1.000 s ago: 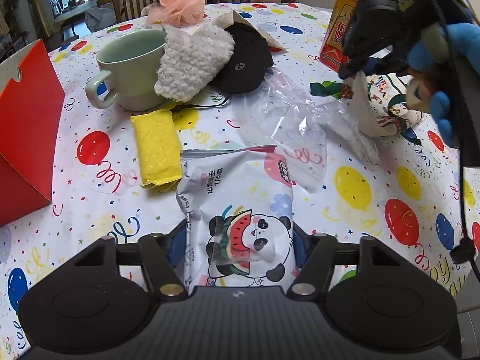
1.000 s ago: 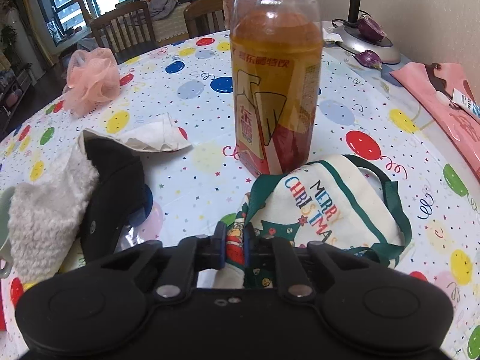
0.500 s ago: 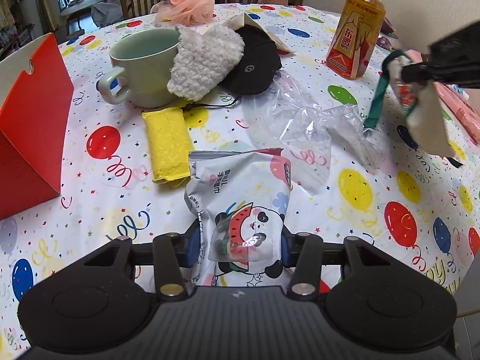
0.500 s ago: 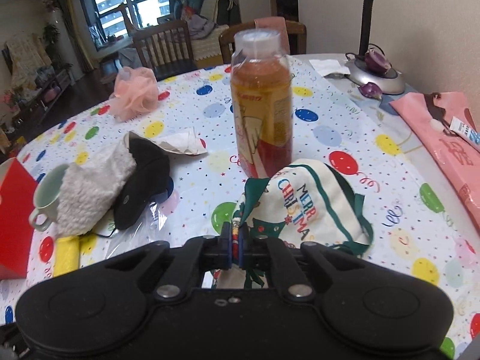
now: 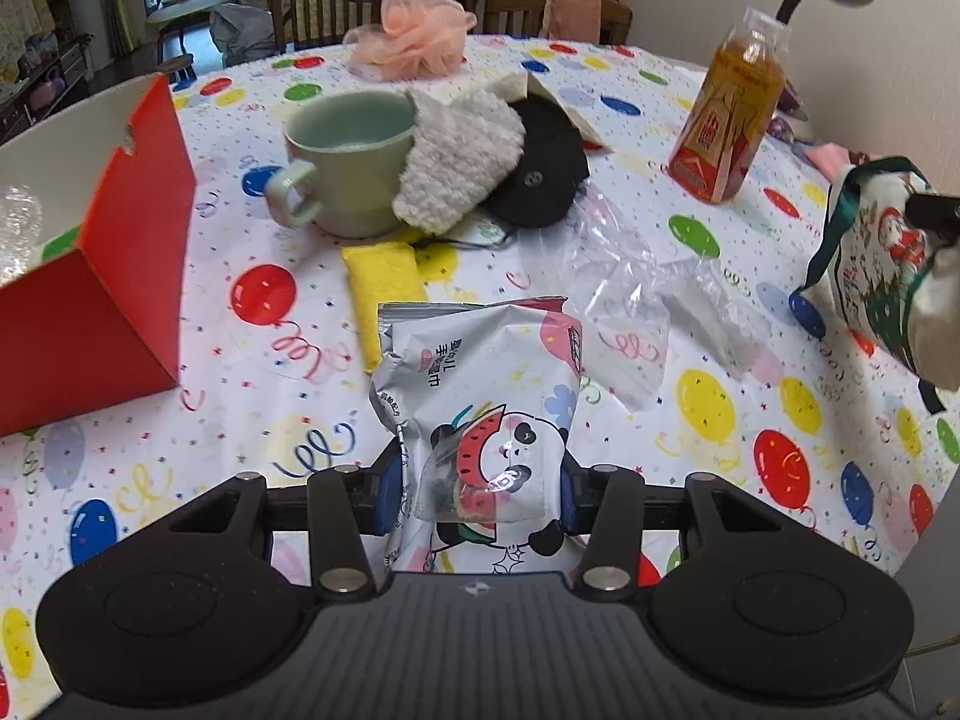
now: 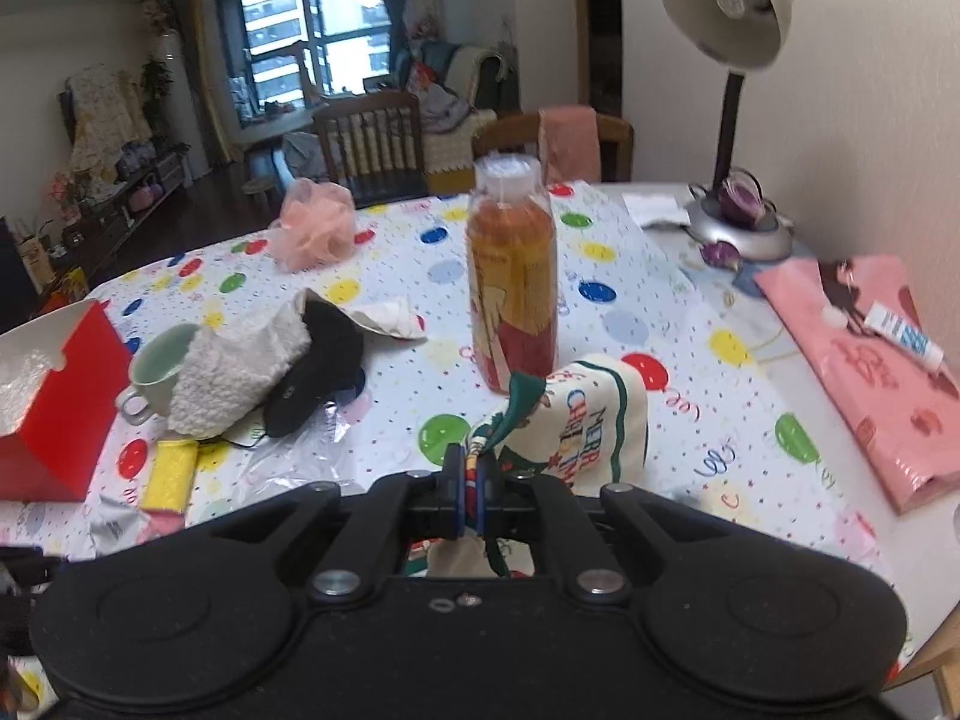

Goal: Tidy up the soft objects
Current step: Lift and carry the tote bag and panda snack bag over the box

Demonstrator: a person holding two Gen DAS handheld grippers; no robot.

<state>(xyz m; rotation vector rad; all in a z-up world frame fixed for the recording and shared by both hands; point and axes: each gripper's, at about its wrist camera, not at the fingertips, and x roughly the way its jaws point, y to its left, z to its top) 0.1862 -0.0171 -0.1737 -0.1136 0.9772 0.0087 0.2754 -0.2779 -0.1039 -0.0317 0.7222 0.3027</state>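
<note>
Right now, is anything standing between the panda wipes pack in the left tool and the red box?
Nothing visible does. The panda wipes pack sits gripped in the left tool; only bare tablecloth lies between it and the open red box.

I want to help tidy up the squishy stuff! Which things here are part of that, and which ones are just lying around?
Part of the job:
- panda packet, in the left tool
- Christmas cloth bag, pinched by the right tool
- fluffy white pouch
- yellow cloth
- pink mesh pouf
- red box

Just lying about:
- green mug
- drink bottle
- desk lamp
</note>
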